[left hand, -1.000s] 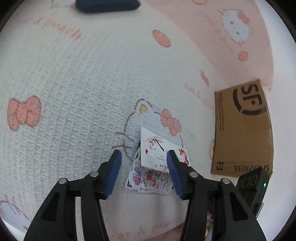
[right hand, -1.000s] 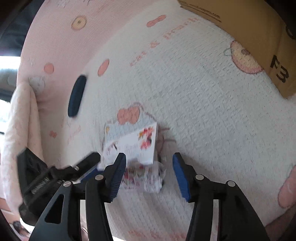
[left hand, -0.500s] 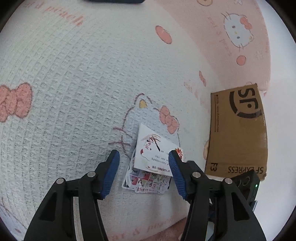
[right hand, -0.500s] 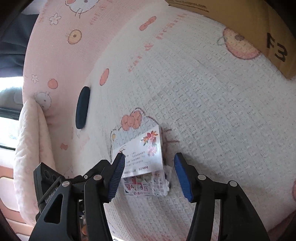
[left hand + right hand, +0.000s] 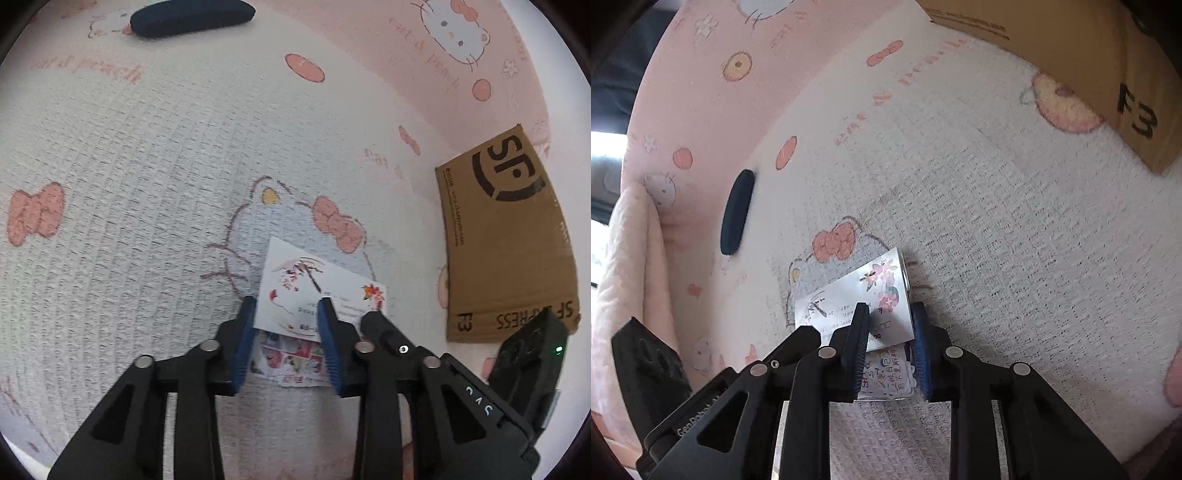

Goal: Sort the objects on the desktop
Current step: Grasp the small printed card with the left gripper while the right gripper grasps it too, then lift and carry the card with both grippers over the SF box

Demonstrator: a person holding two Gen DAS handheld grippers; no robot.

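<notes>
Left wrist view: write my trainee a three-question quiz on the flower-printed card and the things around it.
1. True or false: the white flower card lies partly on top of the colourful printed sheet.
2. The lettering on the cardboard box reads: A) SF Express, B) DHL, C) FedEx.
3. What colour is the long case that lies on the blanket, away from the card?

Key: 1 true; 2 A; 3 dark blue.
</notes>
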